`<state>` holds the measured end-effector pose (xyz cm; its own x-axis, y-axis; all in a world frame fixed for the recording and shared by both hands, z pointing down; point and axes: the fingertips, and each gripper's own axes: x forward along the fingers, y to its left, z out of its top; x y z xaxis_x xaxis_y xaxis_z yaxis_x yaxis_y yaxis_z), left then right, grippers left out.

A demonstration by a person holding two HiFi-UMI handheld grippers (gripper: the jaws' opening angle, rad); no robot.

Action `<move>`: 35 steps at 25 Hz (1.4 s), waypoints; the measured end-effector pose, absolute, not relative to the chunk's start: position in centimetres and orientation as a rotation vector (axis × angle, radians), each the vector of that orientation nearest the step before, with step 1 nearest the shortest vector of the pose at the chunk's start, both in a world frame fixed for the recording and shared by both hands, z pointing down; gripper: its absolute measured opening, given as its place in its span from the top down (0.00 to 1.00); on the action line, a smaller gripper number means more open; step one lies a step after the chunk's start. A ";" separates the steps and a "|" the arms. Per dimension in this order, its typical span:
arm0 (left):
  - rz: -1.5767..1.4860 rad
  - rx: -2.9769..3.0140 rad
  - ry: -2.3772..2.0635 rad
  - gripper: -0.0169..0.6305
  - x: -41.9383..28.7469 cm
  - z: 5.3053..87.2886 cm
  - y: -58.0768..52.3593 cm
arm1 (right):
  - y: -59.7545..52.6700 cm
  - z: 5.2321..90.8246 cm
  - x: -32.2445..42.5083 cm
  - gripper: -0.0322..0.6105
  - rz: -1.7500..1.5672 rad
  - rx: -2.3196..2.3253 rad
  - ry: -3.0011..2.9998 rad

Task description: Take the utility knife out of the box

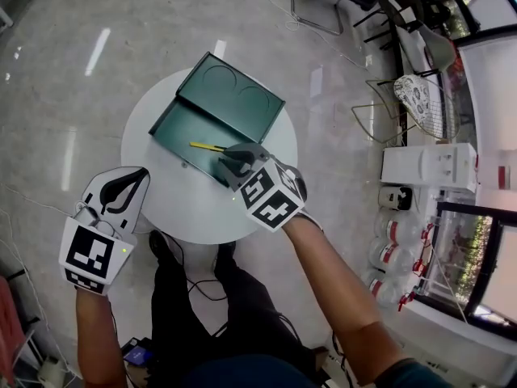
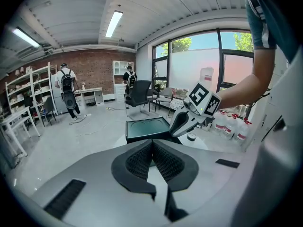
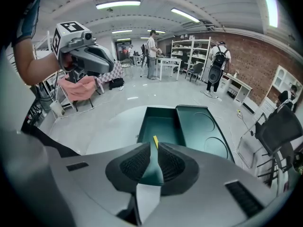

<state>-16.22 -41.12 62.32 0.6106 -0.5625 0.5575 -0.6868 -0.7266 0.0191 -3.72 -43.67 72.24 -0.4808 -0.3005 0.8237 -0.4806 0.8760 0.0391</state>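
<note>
An open dark green box (image 1: 179,129) lies on a round white table (image 1: 174,204), its lid (image 1: 234,95) folded flat behind it. My right gripper (image 1: 229,165) reaches over the box's near edge and is shut on a thin yellow utility knife (image 1: 206,146), which sticks out leftward above the tray. In the right gripper view the knife's yellow tip (image 3: 155,142) shows between the pads, with the box (image 3: 161,126) beyond. My left gripper (image 1: 123,191) hovers off the table's left edge, shut and holding nothing; its own view shows the box (image 2: 147,128) and the right gripper (image 2: 182,124) ahead.
To the right of the table stand wire chairs (image 1: 380,111), a white appliance (image 1: 428,166) and several water bottles (image 1: 388,257). Shelves and people with backpacks (image 3: 218,60) are far back in the room. The holder's legs (image 1: 202,297) are at the table's near side.
</note>
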 end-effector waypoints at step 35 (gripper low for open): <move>0.691 2.539 -1.068 0.95 -22.3 66.9 -42.1 | -46.2 84.9 -6.1 0.83 0.097 0.379 -1.742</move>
